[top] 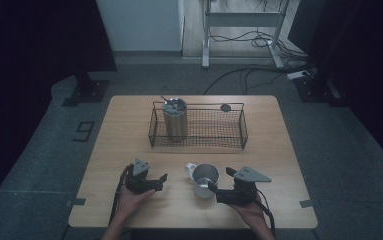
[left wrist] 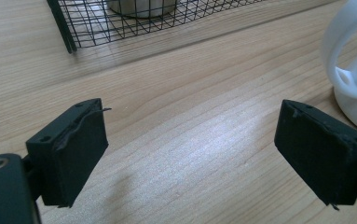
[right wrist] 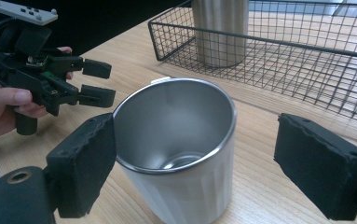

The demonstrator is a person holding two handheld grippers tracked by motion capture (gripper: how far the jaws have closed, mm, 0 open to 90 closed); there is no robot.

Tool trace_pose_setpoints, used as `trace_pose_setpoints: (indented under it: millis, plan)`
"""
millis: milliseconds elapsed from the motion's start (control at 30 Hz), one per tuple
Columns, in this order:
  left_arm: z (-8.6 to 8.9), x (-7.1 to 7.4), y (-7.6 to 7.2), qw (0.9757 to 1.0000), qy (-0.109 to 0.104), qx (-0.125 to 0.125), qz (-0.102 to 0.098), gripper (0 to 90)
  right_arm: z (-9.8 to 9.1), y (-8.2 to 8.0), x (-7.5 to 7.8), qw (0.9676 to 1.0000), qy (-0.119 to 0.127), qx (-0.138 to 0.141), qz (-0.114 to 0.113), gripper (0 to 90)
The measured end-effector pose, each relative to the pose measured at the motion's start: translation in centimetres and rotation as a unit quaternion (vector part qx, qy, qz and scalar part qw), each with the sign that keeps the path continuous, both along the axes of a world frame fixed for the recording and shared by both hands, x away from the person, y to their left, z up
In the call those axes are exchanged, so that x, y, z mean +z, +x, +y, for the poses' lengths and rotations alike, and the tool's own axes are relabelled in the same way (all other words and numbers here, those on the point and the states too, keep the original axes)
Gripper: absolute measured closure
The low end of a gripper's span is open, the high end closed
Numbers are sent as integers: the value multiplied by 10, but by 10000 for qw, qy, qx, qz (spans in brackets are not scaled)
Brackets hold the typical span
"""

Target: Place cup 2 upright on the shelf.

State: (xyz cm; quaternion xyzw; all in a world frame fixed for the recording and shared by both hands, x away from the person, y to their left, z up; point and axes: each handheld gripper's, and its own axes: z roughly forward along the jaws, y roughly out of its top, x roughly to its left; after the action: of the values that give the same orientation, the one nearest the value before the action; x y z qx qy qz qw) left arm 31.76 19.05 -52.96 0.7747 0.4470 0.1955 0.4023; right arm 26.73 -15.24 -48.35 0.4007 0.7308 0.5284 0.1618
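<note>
The pale wooden tabletop (top: 129, 150) carries, toward its far side, a black rectangular wire basket (top: 197, 131) with a tall brushed-steel lidded tumbler (top: 175, 120) standing upright in its left end; the rest of the basket looks bare, so one vessel seems already stowed and, judging by the layout, a second is meant to join it. That second one is a white handled mug with a shiny steel interior (top: 203, 179), standing upright and open-mouthed on the near middle of the tabletop, well short of the basket, with its handle turned to the far left. The right tool (right wrist: 192, 163) has its jaws spread wide on either side of the mug, the left pad just at the rim and the right pad apart from it, so the grasp appears not yet made. Lifting, carrying and setting down would all remain. The left tool (left wrist: 190, 154) hovers just left of the mug with its jaws also spread and nothing between them. The near wall of the basket stands between mug and free floor space, so the mug will likely need to clear it and keep away from the tumbler. A small dark round object (top: 225, 107) lies beyond the basket's far rim.
</note>
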Motion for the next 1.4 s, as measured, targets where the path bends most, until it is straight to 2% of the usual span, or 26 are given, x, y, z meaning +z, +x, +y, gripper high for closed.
trace_pose_setpoints:
  millis: [433, 867, 1067, 1300, 1400]
  plan:
    - [-1, -1, 0, 10000, -50, -12, 54, 100, 17, 7, -5, 9996, -269, 22, 51, 30]
    - [-3, -3, 0, 9999, -49, -57, 128, 109, 36, 15, -13, 9984, -542, 148, 76, 4]
    - [-4, -3, 0, 9995, -181, -144, 222, 120, 44, 19, -17, 9976, -659, 170, 81, 0]
    - [-5, -3, 0, 9995, -147, -154, 240, 120, 53, 24, -25, 9961, -869, 96, 76, 14]
    - [-5, -3, 0, 9995, -123, -142, 250, 127, 53, 23, -28, 9954, -957, 16, -63, 57]
